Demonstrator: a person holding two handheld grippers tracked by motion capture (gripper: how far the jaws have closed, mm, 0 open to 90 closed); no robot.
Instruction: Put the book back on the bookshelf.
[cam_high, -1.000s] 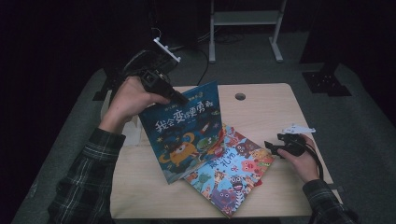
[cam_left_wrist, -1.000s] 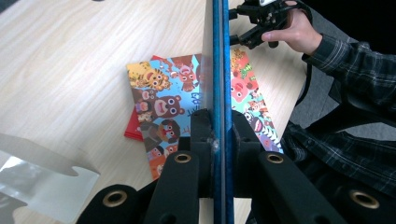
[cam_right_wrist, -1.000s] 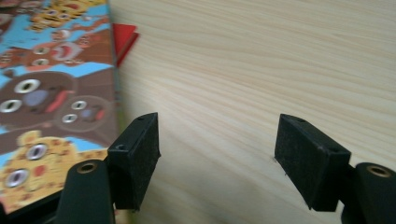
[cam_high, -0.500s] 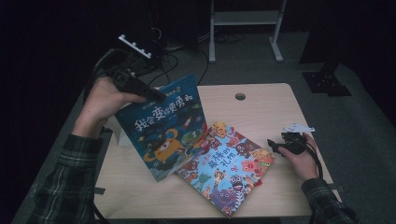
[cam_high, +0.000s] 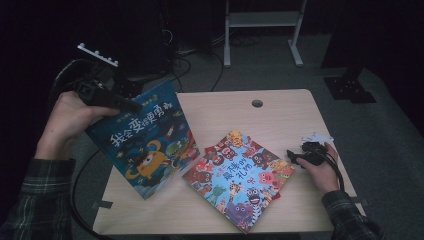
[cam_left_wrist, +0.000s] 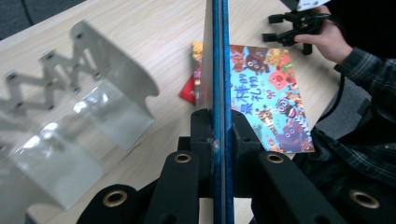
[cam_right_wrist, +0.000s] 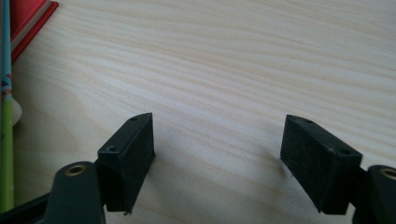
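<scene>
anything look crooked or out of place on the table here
The colourful book lies askew, turned diagonal to the table edges, with a red book peeking out beneath it. The blue book is off the table, tilted in the left gripper.

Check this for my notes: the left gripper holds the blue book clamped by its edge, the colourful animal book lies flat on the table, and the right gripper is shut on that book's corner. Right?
Not quite. The right gripper is open with only bare table between its jaws, as the right gripper view shows. The left gripper does clamp the blue book, and the animal book lies flat.
</scene>
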